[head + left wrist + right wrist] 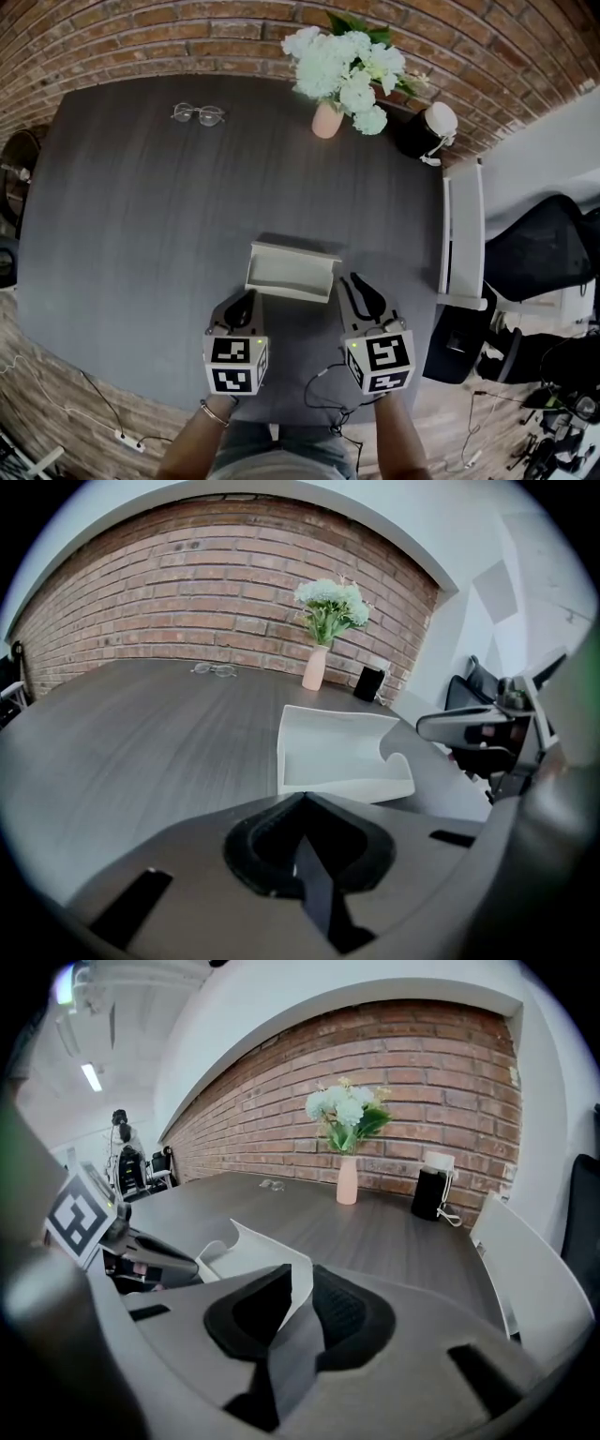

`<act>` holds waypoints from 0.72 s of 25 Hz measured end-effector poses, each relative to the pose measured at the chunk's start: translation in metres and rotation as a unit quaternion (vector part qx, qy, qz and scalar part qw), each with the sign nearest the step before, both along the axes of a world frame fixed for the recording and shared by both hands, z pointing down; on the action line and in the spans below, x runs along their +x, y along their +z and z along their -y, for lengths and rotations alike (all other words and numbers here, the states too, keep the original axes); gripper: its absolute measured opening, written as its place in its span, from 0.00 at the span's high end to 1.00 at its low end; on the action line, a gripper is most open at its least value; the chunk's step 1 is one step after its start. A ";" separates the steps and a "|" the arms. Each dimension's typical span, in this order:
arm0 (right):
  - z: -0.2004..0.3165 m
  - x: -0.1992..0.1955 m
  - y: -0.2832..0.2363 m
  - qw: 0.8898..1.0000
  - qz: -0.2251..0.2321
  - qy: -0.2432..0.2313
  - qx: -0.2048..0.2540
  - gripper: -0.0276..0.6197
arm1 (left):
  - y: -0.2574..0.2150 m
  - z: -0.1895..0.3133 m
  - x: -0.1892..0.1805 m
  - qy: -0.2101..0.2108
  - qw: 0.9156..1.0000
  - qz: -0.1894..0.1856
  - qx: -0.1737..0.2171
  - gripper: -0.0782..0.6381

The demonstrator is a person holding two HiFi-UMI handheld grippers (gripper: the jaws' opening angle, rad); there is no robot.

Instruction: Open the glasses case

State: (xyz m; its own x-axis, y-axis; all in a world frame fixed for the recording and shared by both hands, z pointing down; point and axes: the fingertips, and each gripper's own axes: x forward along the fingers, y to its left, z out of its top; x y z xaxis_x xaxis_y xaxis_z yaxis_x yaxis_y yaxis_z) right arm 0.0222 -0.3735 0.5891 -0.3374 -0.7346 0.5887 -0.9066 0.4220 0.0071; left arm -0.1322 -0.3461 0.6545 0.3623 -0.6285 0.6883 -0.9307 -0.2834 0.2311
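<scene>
The white glasses case [289, 272] lies open on the dark table [141, 234], its inside bare; it also shows as a white box [337, 752]. My left gripper [246, 302] rests just short of the case's near left corner, its jaws [302, 799] shut with nothing between them. My right gripper [356, 284] hovers at the case's near right corner. Its jaws [300, 1274] stand apart, and a white edge of the case [253, 1246] shows through the gap, not pressed by the pads.
A pair of glasses [198, 114] lies at the table's far left. A pink vase of white flowers [327, 120] and a black container with a white lid [427, 131] stand at the back. A white chair [464, 234] and a black chair [534, 248] stand on the right.
</scene>
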 end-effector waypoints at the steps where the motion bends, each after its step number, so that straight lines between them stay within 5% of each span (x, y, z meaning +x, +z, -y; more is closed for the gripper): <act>1: 0.001 0.002 0.000 1.000 0.001 0.003 0.001 0.84 | 0.000 0.000 0.000 0.000 1.000 0.001 0.000 0.90; 18: -0.013 0.012 -0.006 1.000 0.020 0.019 0.002 0.85 | 0.000 0.002 0.001 0.002 1.000 0.021 -0.008 0.90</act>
